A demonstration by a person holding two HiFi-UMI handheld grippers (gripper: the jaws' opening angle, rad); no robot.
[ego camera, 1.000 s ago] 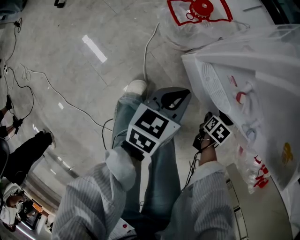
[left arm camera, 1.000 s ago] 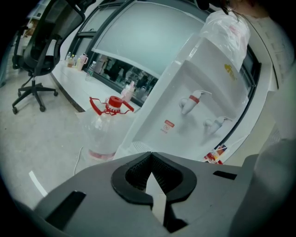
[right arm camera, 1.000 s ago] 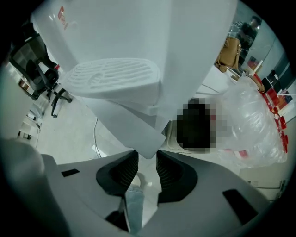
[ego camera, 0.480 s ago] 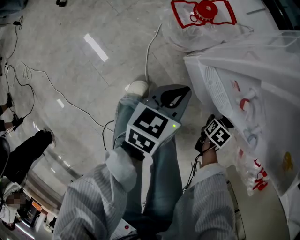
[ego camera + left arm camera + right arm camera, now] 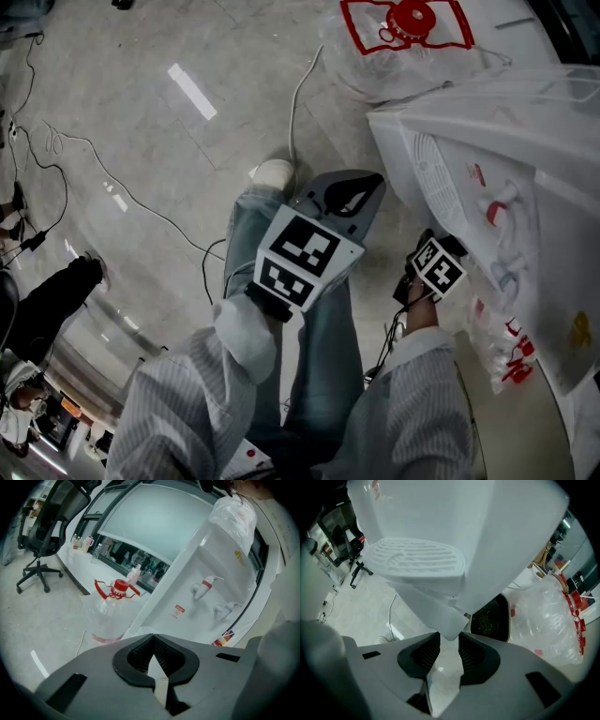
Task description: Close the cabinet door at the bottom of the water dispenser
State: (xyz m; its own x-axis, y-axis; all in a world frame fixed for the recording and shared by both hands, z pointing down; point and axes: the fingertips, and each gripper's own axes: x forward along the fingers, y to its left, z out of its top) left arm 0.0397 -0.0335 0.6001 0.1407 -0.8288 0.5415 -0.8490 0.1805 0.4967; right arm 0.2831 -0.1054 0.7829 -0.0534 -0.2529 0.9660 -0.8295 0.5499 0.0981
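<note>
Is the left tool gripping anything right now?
No, the left tool has its jaws closed together with nothing between them.

Cable (image 5: 292, 112) across floor (image 5: 141, 112) beside dispenser (image 5: 469, 150)

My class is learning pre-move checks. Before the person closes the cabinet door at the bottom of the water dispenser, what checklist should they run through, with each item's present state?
1. Right gripper lined up on the cabinet door: ok. Its jaws are apart, with the door's lower corner between their tips.
2. Pads touching the door: cannot tell.
3. Left gripper empty: ok. Its jaws are together on nothing.
4. Left gripper out of the way: ok. It is held over the person's leg.
5. Door shut: not ok. It looks swung out from the water dispenser.
6. Floor cable clear of the door's swing: cannot tell.
</note>
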